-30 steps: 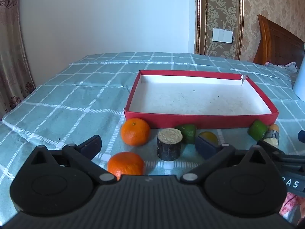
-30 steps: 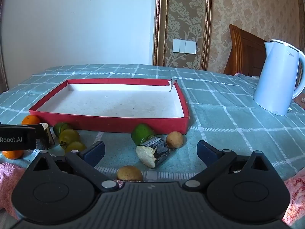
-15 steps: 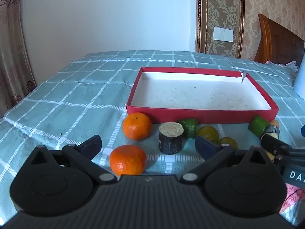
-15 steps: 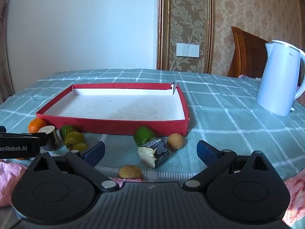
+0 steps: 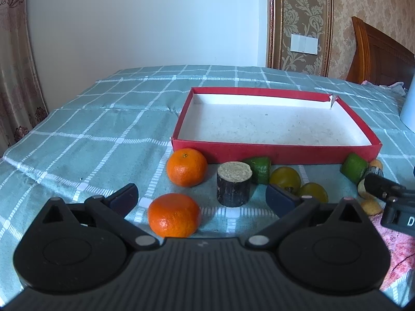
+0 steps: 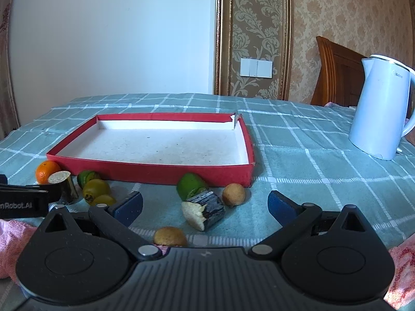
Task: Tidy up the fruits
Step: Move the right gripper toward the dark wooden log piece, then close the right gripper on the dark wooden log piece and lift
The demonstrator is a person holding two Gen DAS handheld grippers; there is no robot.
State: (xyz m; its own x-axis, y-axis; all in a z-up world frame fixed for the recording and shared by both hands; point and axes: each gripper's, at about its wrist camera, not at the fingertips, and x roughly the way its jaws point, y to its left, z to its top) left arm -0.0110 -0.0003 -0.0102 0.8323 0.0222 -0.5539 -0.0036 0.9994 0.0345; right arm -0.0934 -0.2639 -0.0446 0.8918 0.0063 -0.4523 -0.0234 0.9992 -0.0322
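Note:
A red tray (image 5: 275,153) with a white floor stands on the checked cloth; it also shows in the right wrist view (image 6: 155,172). In front of it lie two oranges (image 5: 174,215) (image 5: 186,167), a dark log piece (image 5: 234,184), green fruit (image 5: 258,169) and yellow fruit (image 5: 285,178). My left gripper (image 5: 201,198) is open and empty, with the near orange between its fingers. My right gripper (image 6: 205,204) is open and empty above a log piece (image 6: 205,213), a green fruit (image 6: 190,185) and two brown fruits (image 6: 233,194) (image 6: 170,236).
A white kettle (image 6: 381,108) stands at the right on the table. A wooden headboard (image 6: 337,75) and wall are behind. Pink cloth (image 5: 396,243) lies at the near edge. The left gripper's side (image 6: 23,202) shows at the left of the right wrist view.
Both grippers have risen and pulled back a little, so the fruits sit further ahead and more of the near orange shows. Both stay open.

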